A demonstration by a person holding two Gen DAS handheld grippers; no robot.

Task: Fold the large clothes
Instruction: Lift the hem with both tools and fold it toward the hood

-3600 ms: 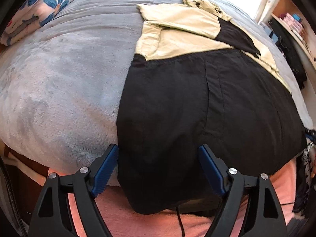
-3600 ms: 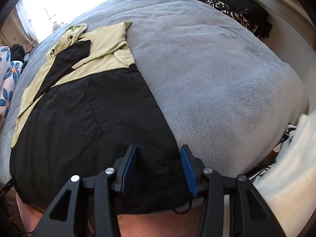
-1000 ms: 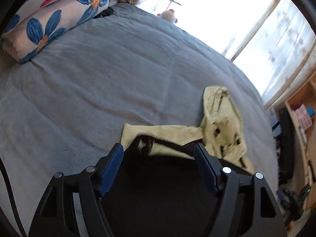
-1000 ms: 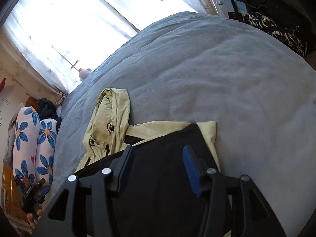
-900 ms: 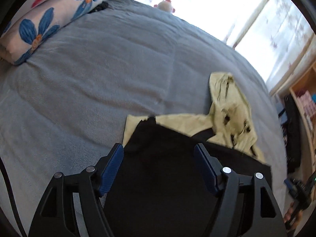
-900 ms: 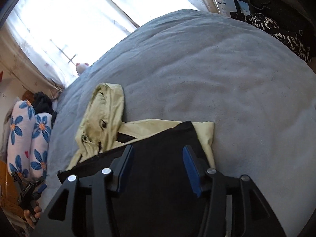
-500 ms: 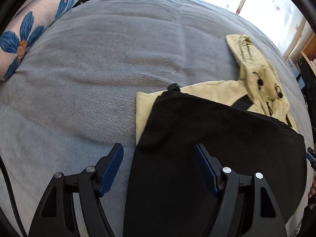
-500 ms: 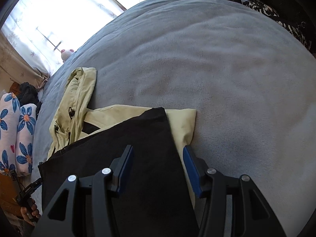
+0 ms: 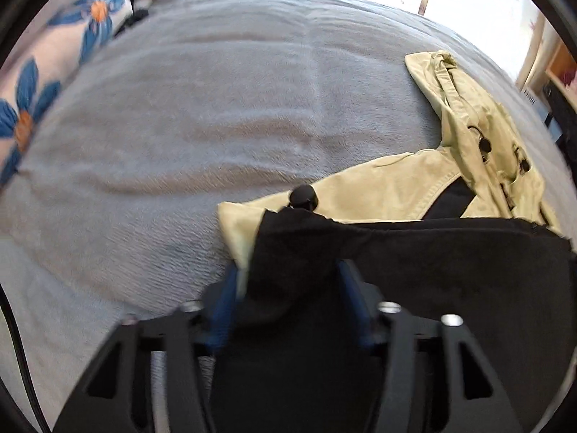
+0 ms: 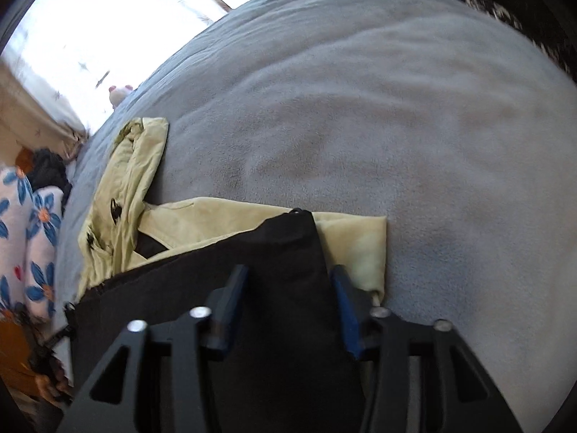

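Soft, limp black-and-cream jacket (image 9: 414, 252) lay half-folded on the bed (image 9: 180, 126), lower right of frame; left hand-held gripper (image 9: 288, 288) and right hand-held gripper (image 10: 285, 288) were closing with black hem corners between jaws, judged the best holds.

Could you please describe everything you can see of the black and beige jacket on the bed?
The jacket lies on a grey fleece blanket, its black lower half folded up over the beige upper part. It looks like thin woven fabric. A beige hood with dark toggles extends beyond the fold, and a black cord stopper sits at one corner. The left gripper and right gripper each straddle a black corner, jaws closing.
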